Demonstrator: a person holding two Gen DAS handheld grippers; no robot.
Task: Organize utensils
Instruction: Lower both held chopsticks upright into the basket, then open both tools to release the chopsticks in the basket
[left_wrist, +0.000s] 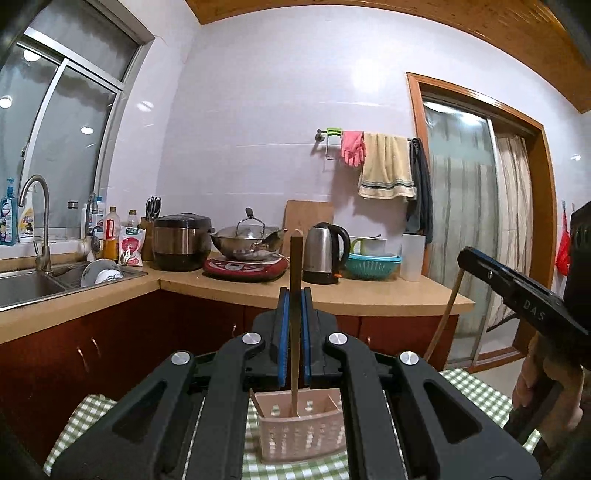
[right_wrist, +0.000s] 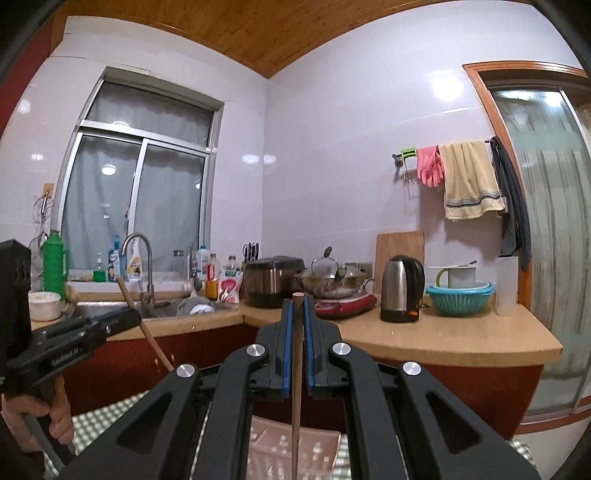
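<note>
Left wrist view: the left gripper is clenched on a brown chopstick, held upright, its lower tip already inside a far compartment of the pale pink utensil basket standing on the green checked tablecloth. To the right, the right gripper clamps a second chopstick, slanting down toward the cloth. In the right wrist view that stick stands upright, its tip low over the basket. The step in hand seems to be dropping sticks into the holder; next, each grip should loosen only once its tip sits within a compartment.
</note>
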